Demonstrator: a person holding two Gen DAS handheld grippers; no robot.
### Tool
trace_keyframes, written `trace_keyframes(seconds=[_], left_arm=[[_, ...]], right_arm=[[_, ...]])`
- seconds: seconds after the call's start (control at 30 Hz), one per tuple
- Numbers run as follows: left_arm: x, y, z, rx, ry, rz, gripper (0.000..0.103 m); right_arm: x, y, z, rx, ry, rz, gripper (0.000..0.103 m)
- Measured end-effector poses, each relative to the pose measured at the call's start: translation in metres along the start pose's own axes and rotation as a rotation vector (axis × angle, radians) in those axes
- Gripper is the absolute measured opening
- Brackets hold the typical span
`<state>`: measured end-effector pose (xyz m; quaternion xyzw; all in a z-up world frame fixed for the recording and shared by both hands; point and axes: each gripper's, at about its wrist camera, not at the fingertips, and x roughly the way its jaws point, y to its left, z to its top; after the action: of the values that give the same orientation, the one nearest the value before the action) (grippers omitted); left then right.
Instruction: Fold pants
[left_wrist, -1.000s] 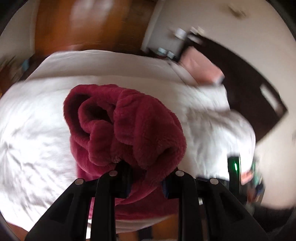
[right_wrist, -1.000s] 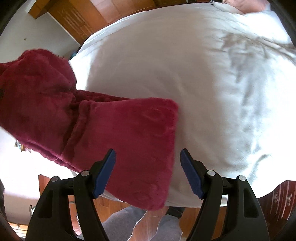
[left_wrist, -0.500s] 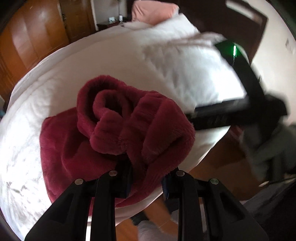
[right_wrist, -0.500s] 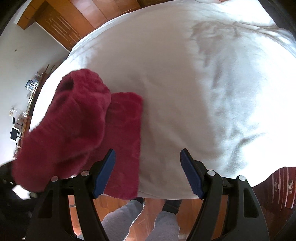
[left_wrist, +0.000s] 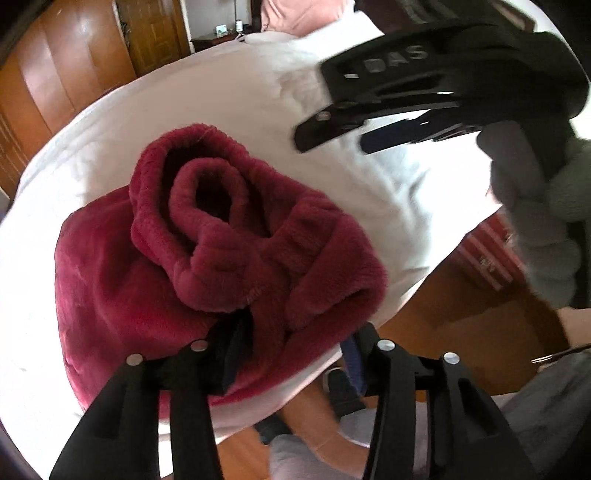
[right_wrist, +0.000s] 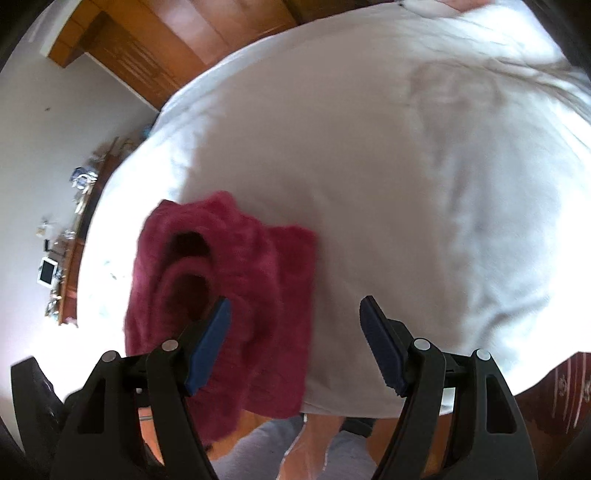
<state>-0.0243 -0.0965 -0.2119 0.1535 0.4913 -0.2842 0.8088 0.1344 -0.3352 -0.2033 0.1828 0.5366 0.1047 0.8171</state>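
The greatest risk was judged to lie with the bed (right_wrist: 424, 166) itself: its white cover was soft and rumpled, and the pants (left_wrist: 207, 258) had been laid close to its near edge, part of the cloth draping over that edge in the right wrist view. A careless release there could have let the bundle slide off toward the wooden floor (left_wrist: 461, 295).

The pants were seen to be of thick, dark red plush, bunched rather than flat, with two rounded cuff-like openings rolled one inside the other on top of a flatter layer. Such deep pile was judged springy; a fold pressed into it could have opened again once let go, and the lump on top could have toppled.

The left gripper (left_wrist: 291, 354) was seen closed on a wad of the plush near the bundle's lower edge. If it were withdrawn without being fully opened, the fabric could have been dragged with it.

The right gripper (right_wrist: 295, 343) was held wide apart and empty, just beside and partly over the pants; its blue pads (right_wrist: 208, 347) could have snagged the pile.
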Motion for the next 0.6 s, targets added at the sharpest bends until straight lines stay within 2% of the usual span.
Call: trace_keyframes(seconds=[0.13, 0.3, 0.4, 0.57, 0.6], left_arm=[[-0.027, 0.006, -0.009, -0.057, -0.042, -0.073, 0.054], [-0.046, 0.025, -0.014, -0.14, -0.074, -0.098, 0.054], [-0.053, 0.054, -0.022, -0.254, -0.083, -0.104, 0.054], [-0.054, 0.114, -0.042, -0.461, -0.083, -0.044, 0.054], [-0.054, 0.126, -0.046, -0.5, -0.084, -0.03, 0.054]], right_arm=[[-0.001, 0.025, 0.009, -0.031, 0.0, 0.074, 0.074], [0.01, 0.06, 0.015, -0.071, 0.056, 0.185, 0.074], [0.029, 0.081, 0.009, -0.115, 0.115, 0.155, 0.074], [0.065, 0.087, -0.002, -0.075, 0.211, 0.149, 0.074], [0.07, 0.088, -0.003, -0.074, 0.218, 0.147, 0.071]])
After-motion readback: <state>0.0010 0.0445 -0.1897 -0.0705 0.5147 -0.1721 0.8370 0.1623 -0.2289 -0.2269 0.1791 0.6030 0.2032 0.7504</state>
